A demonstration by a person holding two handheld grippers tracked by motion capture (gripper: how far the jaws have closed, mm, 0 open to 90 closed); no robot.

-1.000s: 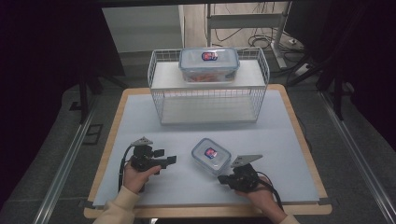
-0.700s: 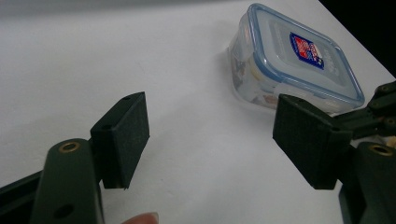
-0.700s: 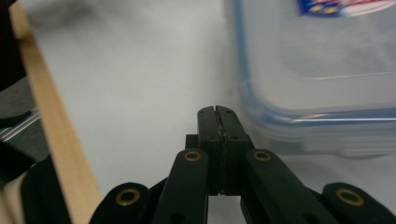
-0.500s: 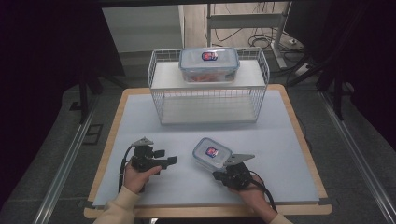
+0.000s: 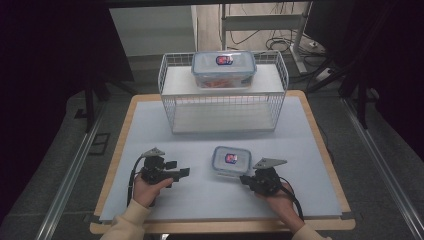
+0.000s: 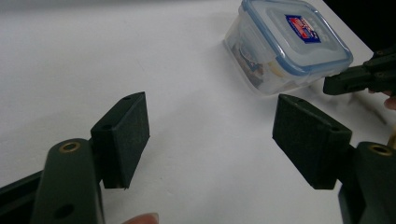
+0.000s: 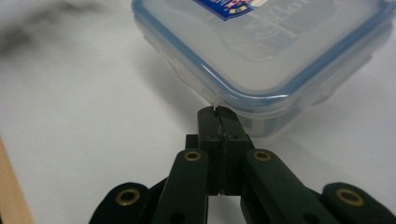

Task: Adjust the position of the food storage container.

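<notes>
While your right gripper [image 7: 217,111] rests on the table [image 5: 300,150] with its jaws pressed together on nothing, their tips meet the lower rim of the small container [image 7: 275,51] just ahead, a placing that suggests a nudge or a pry at the lid [image 5: 231,157] rather than a grasp. Your left gripper [image 6: 224,135] has its jaws spread wide and empty; the small container lies well beyond and toward the right-hand jaw, plausibly in reserve to steady it. A larger container [image 5: 223,67] sits on the wire rack [image 5: 172,107], far ahead of both.
</notes>
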